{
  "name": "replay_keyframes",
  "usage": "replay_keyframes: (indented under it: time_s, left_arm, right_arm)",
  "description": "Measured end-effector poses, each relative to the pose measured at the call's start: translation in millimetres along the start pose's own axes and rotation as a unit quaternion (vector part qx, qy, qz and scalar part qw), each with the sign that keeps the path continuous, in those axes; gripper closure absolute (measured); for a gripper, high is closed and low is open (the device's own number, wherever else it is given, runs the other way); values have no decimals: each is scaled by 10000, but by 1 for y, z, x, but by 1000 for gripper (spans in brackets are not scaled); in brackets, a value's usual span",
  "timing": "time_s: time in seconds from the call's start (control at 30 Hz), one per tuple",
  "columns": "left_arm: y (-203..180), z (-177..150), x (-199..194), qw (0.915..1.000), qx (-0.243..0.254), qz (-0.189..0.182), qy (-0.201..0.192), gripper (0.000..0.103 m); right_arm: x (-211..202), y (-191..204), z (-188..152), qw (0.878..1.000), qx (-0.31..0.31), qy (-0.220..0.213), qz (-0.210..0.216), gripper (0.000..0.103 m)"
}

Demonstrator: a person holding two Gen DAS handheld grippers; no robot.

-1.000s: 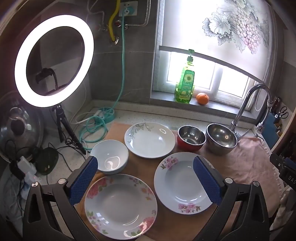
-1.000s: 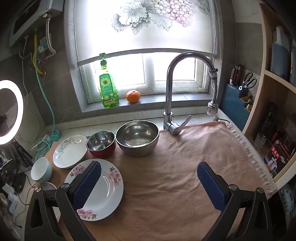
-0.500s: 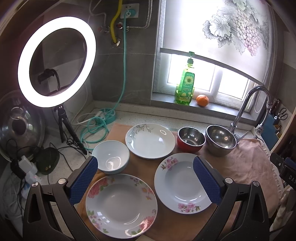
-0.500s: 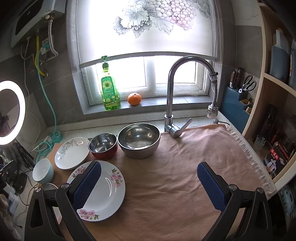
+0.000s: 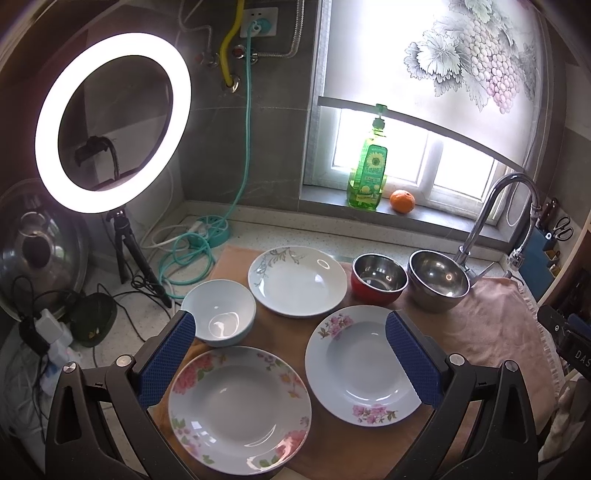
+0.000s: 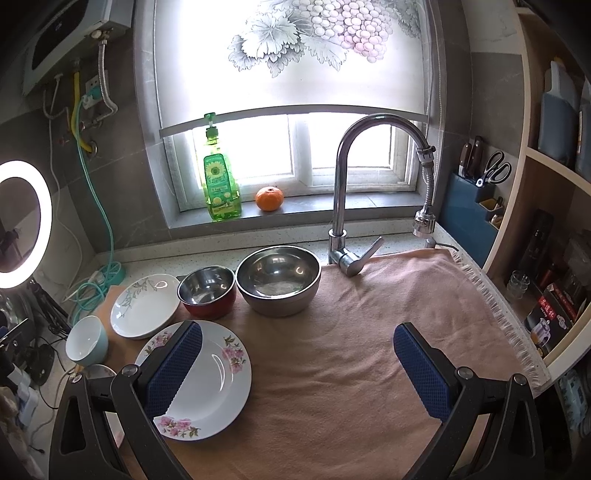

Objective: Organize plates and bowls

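Grey tiled walls [image 5: 221,155] enclose a kitchen corner. A window [image 6: 295,151] at the back glows with daylight, its upper part covered by a white blind [image 6: 291,55] printed with grapes and leaves. On the grey sill [image 6: 306,208] stand a green bottle [image 6: 221,184] and, just beside it, an orange [image 6: 269,198]. A lit ring light [image 5: 110,122] on a tripod stands at the left, with cables [image 5: 184,251] coiled on the speckled desk [image 5: 280,232] near it. A chrome tap [image 6: 343,192] arches over a pink towel [image 6: 369,350] spread across the desk. A socket [image 5: 258,22] and hoses sit high on the wall. At the right, wooden shelves [image 6: 546,162] rise beside a blue holder [image 6: 469,221] with knives and scissors [image 6: 495,171].
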State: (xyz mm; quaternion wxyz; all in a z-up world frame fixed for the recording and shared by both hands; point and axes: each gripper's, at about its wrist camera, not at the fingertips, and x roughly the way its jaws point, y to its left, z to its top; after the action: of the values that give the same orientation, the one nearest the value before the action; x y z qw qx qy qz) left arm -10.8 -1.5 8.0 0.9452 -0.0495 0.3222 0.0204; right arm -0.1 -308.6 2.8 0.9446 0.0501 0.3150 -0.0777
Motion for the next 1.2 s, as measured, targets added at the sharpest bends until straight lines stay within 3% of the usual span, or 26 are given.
replay_keyframes:
  time_s: [1.2]
  left_arm:
    - [4,-6,13,9999,-17,-45,140,1]
  right_arm:
    - [16,2,-6,9999,-50,161,-34,0]
